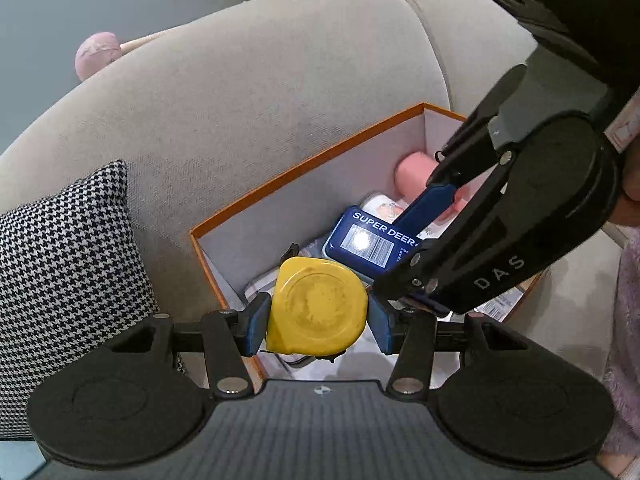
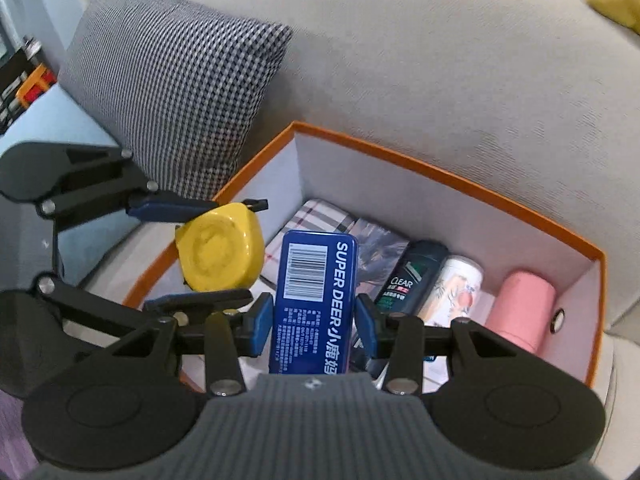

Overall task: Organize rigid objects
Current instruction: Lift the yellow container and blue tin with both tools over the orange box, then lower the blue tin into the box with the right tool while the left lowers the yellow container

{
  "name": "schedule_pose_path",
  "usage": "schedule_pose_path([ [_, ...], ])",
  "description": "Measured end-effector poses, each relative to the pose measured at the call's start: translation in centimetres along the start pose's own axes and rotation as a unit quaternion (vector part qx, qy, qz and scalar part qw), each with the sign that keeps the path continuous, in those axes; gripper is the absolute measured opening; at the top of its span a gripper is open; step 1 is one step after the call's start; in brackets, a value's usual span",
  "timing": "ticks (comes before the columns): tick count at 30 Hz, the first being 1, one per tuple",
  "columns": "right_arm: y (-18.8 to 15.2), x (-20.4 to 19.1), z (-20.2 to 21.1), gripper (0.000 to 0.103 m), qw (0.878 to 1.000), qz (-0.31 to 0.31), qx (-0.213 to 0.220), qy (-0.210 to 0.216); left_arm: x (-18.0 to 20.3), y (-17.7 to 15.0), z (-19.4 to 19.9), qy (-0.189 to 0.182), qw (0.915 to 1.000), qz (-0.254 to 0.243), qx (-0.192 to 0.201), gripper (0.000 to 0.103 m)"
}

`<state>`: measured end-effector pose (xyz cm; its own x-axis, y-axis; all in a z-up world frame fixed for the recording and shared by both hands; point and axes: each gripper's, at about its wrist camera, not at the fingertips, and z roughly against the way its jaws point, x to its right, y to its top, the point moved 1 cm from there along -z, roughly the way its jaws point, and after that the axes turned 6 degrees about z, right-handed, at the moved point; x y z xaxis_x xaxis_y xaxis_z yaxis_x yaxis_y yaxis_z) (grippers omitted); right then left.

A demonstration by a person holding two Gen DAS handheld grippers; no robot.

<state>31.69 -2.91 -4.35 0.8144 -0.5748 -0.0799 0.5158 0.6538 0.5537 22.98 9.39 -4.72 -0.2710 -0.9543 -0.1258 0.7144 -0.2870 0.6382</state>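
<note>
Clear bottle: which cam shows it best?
Right wrist. The Clear bottle lies in the box with its label readable, between the blue tin and a white can. Left wrist: hidden behind the right gripper.

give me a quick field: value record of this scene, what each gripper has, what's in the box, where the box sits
left gripper: shut on yellow tape measure, above the box's near corner
right gripper: shut on blue SUPER DEER tin, held over the box
box: orange-rimmed, open top, on the grey sofa
box contents: pink cylinder, white printed can, dark CLEAR bottle, plaid packet
beside box: houndstooth cushion
</note>
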Motion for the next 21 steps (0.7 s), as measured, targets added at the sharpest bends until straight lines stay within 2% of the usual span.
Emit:
schedule_pose_path([
  [5,0.5,0.2,-1.2,0.046,0.998,0.065,-0.018,0.016,-1.2,-0.1,1.1,-0.005,0.9998,0.02,0.004,0.059],
  [9,0.4,-0.2,-2.1,0.046,0.989,0.137,-0.037,0.043,-1.6,0.5,1.7,-0.004,0.9998,0.019,0.005,0.059],
  [14,0.4,-0.8,-3.6,0.046,0.972,0.202,-0.074,0.092,-1.9,1.5,1.3,-0.013,0.9998,0.016,-0.001,0.059],
  [21,1.4,-1.1,-6.1,0.046,0.94,0.281,-0.122,0.153,-1.8,1.7,0.1,-0.026,0.9995,0.009,-0.018,0.059],
])
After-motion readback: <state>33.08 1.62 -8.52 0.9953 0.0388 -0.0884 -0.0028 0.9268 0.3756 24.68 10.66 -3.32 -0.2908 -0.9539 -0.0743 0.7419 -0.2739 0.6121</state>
